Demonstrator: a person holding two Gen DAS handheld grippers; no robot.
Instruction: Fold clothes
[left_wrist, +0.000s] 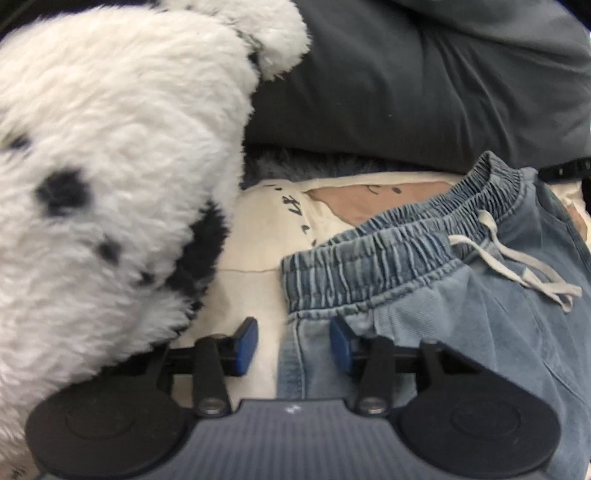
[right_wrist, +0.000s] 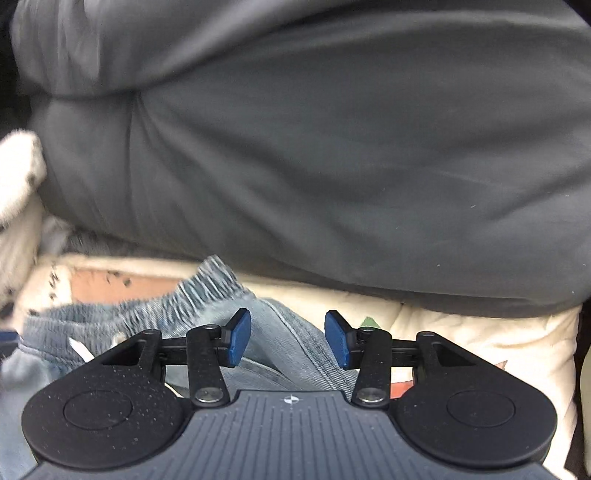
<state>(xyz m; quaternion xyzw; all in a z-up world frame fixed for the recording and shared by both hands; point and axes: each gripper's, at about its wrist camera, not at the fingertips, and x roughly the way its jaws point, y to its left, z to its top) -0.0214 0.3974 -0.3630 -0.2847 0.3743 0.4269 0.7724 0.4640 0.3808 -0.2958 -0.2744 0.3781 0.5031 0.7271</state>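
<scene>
Faded blue denim trousers (left_wrist: 461, 314) lie on a cream printed cover (left_wrist: 255, 236); their waistband (left_wrist: 399, 243) is tightly gathered elastic, ribbed and puckered, with a flat pale drawstring (left_wrist: 517, 266) trailing across the smoother cloth below. The left gripper (left_wrist: 293, 345) hangs over the waistband's left corner, its 2 blue pads apart and pressing on nothing. A shaggy white plush toy (left_wrist: 110, 166) with black patches bulges at the left, and a smooth dark grey cushion (left_wrist: 424, 85) rises behind. The right gripper (right_wrist: 288, 339) also stands open above a denim fold (right_wrist: 288, 332), possibly the waistband's other end, though blur softens it.
</scene>
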